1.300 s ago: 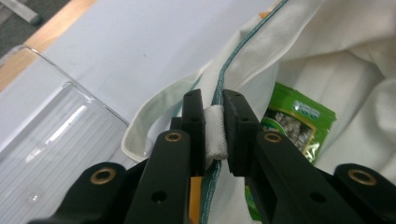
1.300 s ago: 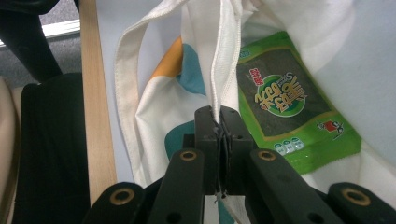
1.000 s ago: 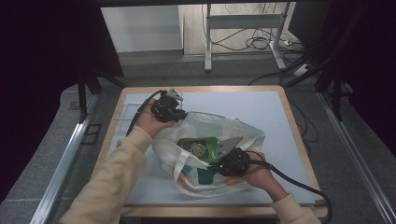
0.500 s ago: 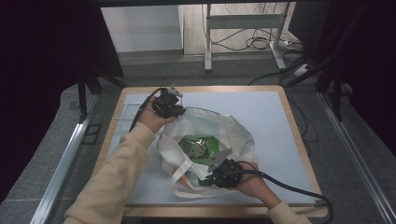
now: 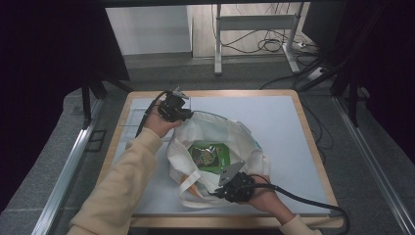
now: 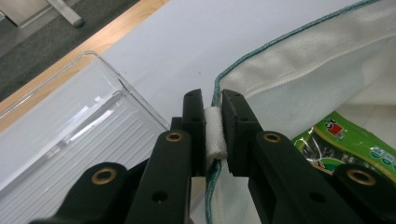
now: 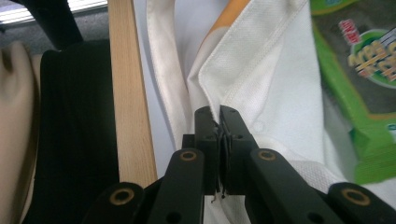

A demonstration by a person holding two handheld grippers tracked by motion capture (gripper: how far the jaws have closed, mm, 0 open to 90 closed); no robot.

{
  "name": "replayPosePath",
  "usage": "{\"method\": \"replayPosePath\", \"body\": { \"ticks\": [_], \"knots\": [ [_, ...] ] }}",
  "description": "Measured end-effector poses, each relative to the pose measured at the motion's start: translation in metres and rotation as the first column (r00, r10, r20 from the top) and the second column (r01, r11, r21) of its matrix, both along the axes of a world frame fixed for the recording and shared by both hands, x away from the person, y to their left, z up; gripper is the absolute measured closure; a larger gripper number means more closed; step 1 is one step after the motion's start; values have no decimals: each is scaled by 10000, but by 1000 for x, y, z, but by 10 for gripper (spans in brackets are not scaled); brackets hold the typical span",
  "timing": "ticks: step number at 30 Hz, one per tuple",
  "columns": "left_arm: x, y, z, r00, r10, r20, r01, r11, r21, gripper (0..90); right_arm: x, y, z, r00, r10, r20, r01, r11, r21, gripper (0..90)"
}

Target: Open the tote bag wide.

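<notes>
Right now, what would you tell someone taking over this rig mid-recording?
Left hand-held gripper: shut on the far rim of the white cloth bag, holding it up near the clear plastic tray.
Right hand-held gripper: shut on the bag's near rim, low by the table's wooden front edge.
The bag's mouth is stretched open between the two grips; a green snack packet lies inside.
Done: packet is in the bag.
Left: probably release both rims or gather the bag; I cannot tell whether more goes in.
</notes>
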State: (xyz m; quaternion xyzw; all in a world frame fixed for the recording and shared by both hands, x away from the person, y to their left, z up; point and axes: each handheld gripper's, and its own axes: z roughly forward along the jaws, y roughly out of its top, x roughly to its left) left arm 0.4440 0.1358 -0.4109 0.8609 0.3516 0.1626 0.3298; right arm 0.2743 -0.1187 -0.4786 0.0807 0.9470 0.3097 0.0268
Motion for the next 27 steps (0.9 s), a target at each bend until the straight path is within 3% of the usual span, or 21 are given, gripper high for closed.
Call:
{"method": "replayPosePath", "body": {
  "ticks": [5, 10, 18, 23, 27],
  "knots": [
    [-2, 1, 1, 10000, -6, 0, 6, 10000, -68, 813, -1, -3, 4, 10000, 5, 92, -6, 10000, 92, 864],
    [-2, 0, -4, 10000, 54, -64, -54, 10000, -20, 813, 1, -2, -9, 9997, -60, -248, 60, 10000, -9, 864],
    [-4, 2, -4, 9998, -18, -185, 16, 9999, -128, 810, 4, -3, -13, 9991, -150, -398, 149, 9999, -5, 853],
    [-9, 1, -2, 9997, -193, -126, 192, 9998, -93, 795, 4, -4, -10, 9991, -276, -313, 279, 9996, 93, 799],
    [-17, 2, 2, 9993, -361, 84, 362, 9993, -110, 719, 4, -7, -4, 9990, -430, -153, 435, 9984, 356, 677]
  ]
}}
